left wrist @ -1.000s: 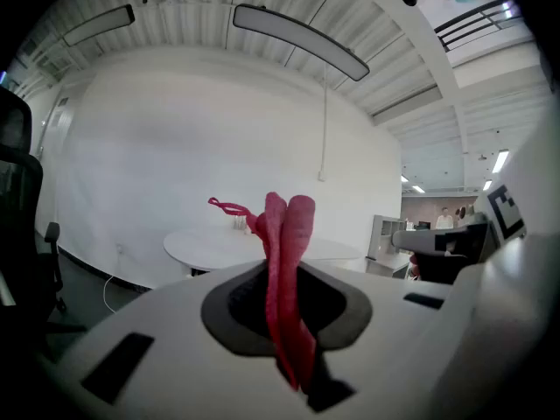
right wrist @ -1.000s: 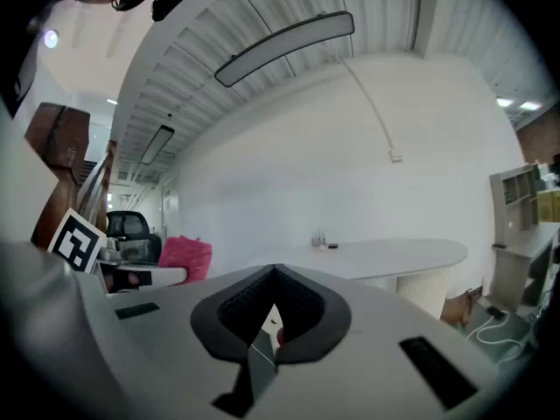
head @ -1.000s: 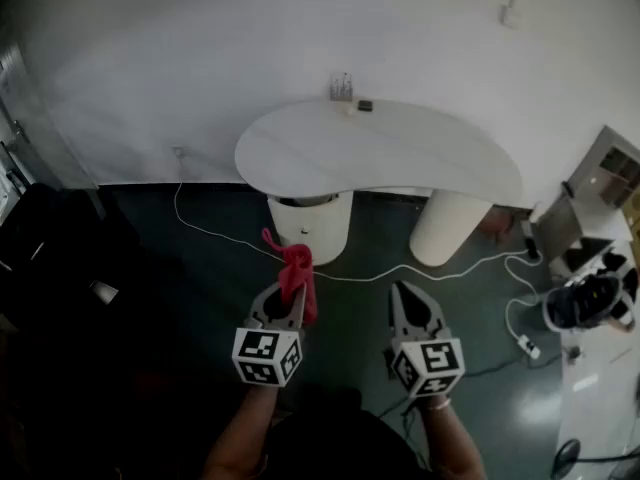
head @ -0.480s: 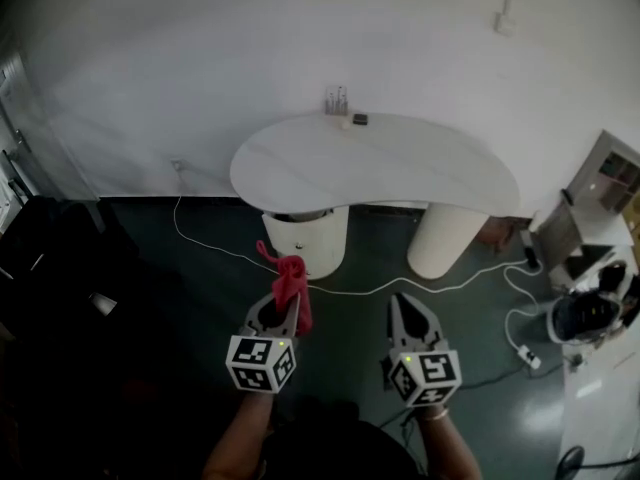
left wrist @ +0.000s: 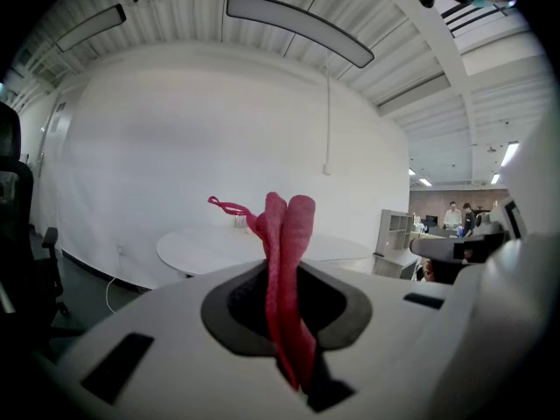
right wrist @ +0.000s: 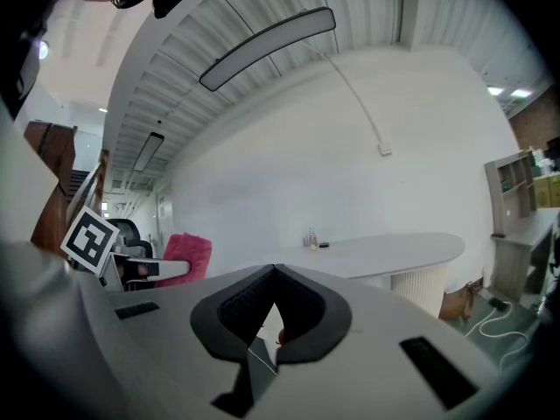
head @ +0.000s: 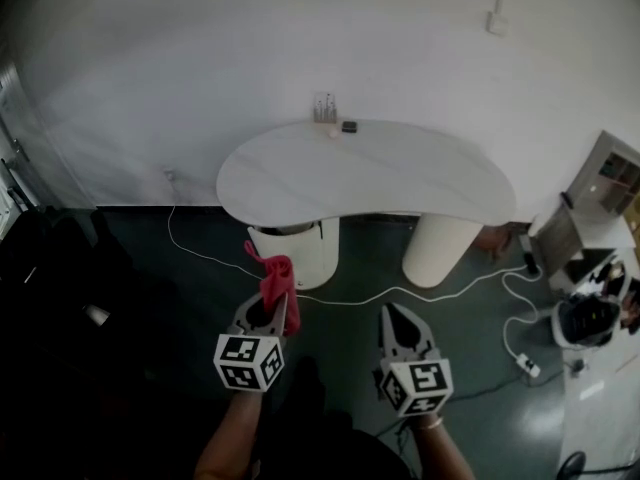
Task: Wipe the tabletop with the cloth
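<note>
Nearest, short of the table [head: 370,168]: left gripper [head: 268,310] clamped tight on a red cloth [head: 277,278], folds pinched between the jaws and standing up past the tips, one thin tail curling off to the left. Just to its right, equally short of the table: right gripper [head: 392,316], jaws closed tip to tip, nothing between. Further on, a white cable [head: 400,293] snaking over dark floor [head: 180,298] in front of the table. Then the white, bean-shaped table itself, well apart from the cloth. At the table's far edge, against the white wall [head: 250,48], a small holder [head: 323,108] and a small dark item [head: 349,126].
</note>
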A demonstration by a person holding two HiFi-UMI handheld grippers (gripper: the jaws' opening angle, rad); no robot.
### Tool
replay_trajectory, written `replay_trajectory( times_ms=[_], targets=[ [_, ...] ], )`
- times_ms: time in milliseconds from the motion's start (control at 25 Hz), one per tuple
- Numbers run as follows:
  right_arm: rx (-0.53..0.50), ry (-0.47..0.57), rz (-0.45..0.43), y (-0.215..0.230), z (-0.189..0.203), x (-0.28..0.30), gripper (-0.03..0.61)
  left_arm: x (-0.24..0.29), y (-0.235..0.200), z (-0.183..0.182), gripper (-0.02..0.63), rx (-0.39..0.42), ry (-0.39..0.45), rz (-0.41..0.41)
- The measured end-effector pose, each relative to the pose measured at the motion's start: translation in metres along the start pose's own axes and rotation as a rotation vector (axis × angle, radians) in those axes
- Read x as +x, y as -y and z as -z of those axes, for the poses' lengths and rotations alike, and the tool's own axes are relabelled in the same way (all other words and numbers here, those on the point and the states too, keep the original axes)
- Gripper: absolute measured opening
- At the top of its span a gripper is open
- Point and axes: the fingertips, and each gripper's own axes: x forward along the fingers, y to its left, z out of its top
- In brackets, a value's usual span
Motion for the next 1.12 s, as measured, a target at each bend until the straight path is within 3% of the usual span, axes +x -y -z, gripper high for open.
replay_trajectory(
  times_ms=[280,760,1120],
  targets=[
    [-0.004,-0.001,0.032,0.025,-0.007,0.062,0.002,0.072,-0.037,-0.007,0.041,-0.021,-0.011,0.007],
    [0.009,-0.066,0.091,0.049,-0.026,0.248,0.002,0.204,-0.137,-0.037,0.041,-0.026,-0.072,0.051],
    [0.037,-0.125,0.163,0.086,-0.021,0.296,0.002,0.272,-0.158,-0.048,0.041,-0.085,-0.108,0.089]
  ],
)
